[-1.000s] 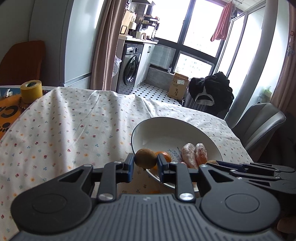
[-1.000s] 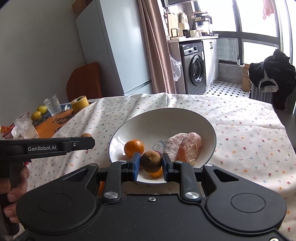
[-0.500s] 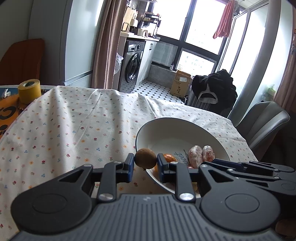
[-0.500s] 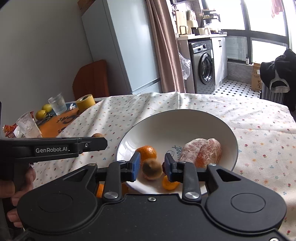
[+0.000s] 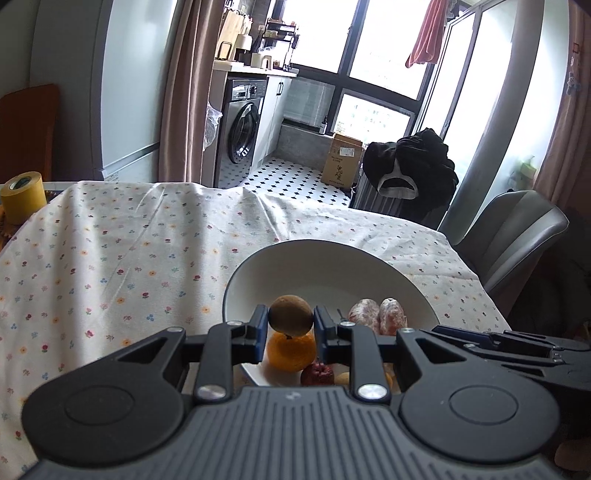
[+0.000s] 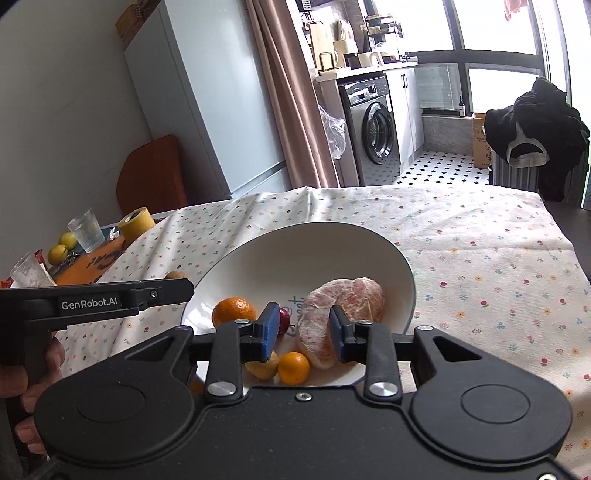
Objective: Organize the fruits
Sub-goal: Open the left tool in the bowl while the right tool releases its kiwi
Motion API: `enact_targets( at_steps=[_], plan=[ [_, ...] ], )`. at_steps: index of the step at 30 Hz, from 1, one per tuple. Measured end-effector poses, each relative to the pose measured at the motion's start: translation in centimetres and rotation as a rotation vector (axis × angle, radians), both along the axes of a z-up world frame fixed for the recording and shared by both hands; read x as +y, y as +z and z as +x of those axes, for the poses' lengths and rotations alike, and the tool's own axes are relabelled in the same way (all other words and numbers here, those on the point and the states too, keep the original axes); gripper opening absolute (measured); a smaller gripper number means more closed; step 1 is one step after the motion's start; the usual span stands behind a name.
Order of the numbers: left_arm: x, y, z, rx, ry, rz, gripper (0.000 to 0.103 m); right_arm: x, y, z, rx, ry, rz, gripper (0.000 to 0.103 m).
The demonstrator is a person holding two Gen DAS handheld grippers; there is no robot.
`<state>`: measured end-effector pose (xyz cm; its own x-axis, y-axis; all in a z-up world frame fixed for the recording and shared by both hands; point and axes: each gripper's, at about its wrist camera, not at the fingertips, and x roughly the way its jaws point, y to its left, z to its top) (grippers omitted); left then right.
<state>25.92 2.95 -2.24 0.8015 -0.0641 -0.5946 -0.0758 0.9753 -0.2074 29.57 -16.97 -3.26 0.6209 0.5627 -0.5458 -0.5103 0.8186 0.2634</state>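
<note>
Your right gripper (image 6: 303, 332) had just opened, dropping its kiwi into the bowl (image 6: 332, 236); your left gripper (image 5: 290, 325) stayed clamped on its kiwi (image 5: 290, 320) above the bowl, ready to drop.

Counter under a white floral cloth (image 5: 110, 258). Yellow tape roll (image 6: 136, 223) at its far left edge, beside a clear glass (image 6: 86, 230) and two small yellow-green fruits (image 6: 62, 247) on an orange mat (image 6: 92, 262). Second glass (image 6: 29, 271) nearer the camera. Behind: pale fridge (image 6: 207, 110), brown curtain (image 6: 291, 92), washing machine (image 6: 373, 127), cardboard box (image 5: 341, 158), dark clothes heaped on a rack (image 5: 410, 173), grey chair (image 5: 513, 236), red towel hanging by the window (image 5: 428, 33).
</note>
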Motion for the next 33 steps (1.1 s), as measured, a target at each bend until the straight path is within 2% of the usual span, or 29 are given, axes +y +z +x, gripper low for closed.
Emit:
enact_targets(
  at_steps=[6,13,17,26,33],
  plan=[
    [-1.3,0.5,0.8,-0.021,-0.041,-0.022,0.025,-0.9,-0.3,0.3,0.005,-0.016,0.002,0.031],
    [-1.0,0.6,0.2,-0.029,-0.016,-0.029,0.039,-1.6,-0.4,0.3,0.008,-0.024,0.012,0.032],
    [-0.4,0.9,-0.6,-0.034,0.012,-0.011,0.053,-1.6,-0.4,0.2,0.010,-0.021,0.016,0.033],
    [0.8,1.1,-3.0,-0.016,0.052,-0.011,0.073,-2.0,0.1,-0.8,0.007,-0.027,0.033,0.041],
    [0.9,1.8,-5.2,-0.021,0.066,-0.001,0.078,-2.2,0.8,-2.1,-0.008,-0.022,0.039,0.053]
  ],
)
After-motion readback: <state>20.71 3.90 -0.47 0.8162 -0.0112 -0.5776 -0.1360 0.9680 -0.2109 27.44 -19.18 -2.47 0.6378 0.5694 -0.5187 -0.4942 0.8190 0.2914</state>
